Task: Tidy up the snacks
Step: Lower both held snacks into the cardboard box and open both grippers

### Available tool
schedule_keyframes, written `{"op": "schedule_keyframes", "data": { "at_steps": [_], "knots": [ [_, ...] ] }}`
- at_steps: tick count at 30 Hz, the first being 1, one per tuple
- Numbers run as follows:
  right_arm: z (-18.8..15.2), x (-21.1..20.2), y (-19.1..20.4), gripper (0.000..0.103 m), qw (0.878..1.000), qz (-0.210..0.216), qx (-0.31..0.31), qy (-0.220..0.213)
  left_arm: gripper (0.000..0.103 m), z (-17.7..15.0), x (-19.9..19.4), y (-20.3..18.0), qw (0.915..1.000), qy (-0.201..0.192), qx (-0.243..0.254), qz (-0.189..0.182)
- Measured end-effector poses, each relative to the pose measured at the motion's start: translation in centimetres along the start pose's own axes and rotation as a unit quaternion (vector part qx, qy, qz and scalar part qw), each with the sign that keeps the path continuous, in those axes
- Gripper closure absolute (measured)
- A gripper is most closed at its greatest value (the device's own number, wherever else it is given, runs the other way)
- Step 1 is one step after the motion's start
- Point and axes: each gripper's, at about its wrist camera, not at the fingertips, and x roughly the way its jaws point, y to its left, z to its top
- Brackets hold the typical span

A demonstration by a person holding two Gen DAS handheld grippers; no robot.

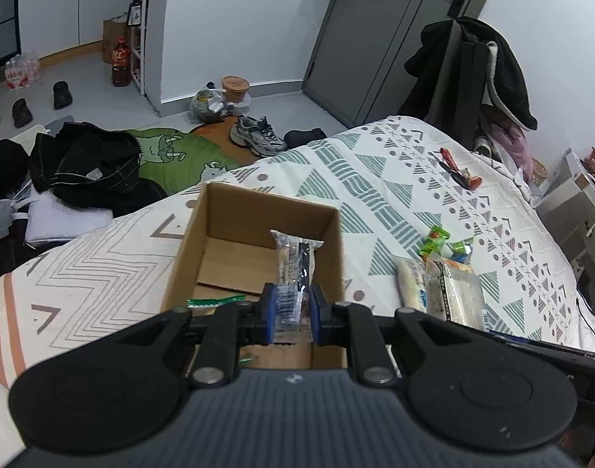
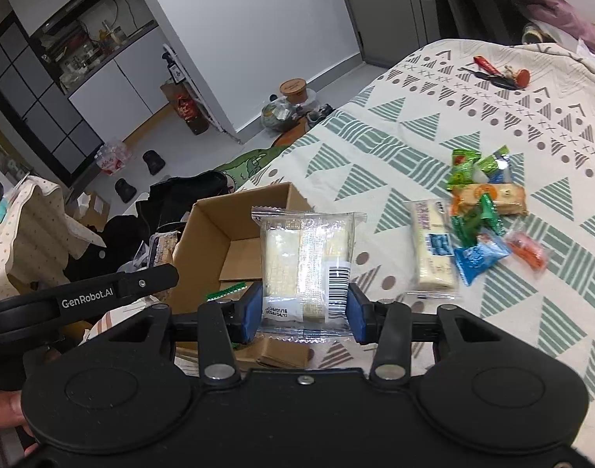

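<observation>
Snacks: my left gripper (image 1: 292, 308) pinches a clear blue-printed packet (image 1: 294, 269); my right gripper (image 2: 303, 310) pinches a clear barcoded cracker pack (image 2: 307, 265); "GenRobot.AI" reads at nine o'clock.

You were in a lived-in home, a small studio apt w/ bedroom and kitchen in one room. A bed (image 1: 395, 179) w/ a patterned quilt filled the foreground. Sneakers (image 1: 256, 134), slippers (image 1: 61, 93) and heaped dark clothes (image 1: 82, 160) lay on the floor beside a green cartoon rug (image 1: 180, 156). A jacket (image 1: 473, 66) hung by the grey entry door (image 1: 375, 39). Kitchen cabinets (image 2: 114, 78) stood at the back.
</observation>
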Motion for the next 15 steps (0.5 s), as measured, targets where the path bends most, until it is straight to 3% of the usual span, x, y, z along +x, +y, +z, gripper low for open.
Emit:
{"op": "schedule_keyframes", "data": {
  "at_steps": [15],
  "knots": [
    [0.2, 4.1, 3.6, 0.060, 1.000, 0.008, -0.009, 0.029, 0.086, 1.9, 2.3, 4.7, 0.9998, 0.000, -0.019, -0.003]
  ]
}}
